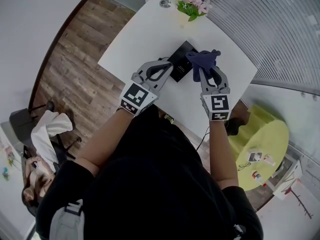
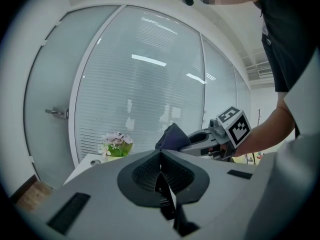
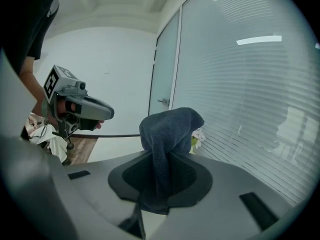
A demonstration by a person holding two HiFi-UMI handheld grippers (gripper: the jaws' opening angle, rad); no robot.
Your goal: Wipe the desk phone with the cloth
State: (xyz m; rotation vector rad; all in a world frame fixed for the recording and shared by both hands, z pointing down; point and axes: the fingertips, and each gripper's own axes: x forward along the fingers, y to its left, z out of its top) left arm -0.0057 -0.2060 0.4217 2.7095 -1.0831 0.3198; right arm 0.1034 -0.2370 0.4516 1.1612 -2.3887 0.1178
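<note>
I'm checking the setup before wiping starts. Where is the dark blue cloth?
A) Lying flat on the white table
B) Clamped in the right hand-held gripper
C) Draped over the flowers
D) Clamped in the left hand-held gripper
B: the right gripper view shows the dark blue cloth pinched between the jaws of the right hand-held gripper, and the head view shows it held up by the desk phone.

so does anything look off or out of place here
Nothing stands out. The desk phone sits on the table, the flowers stand upright, and the right gripper holds the cloth bunched between its jaws; nothing looks spilled or damaged.
</note>
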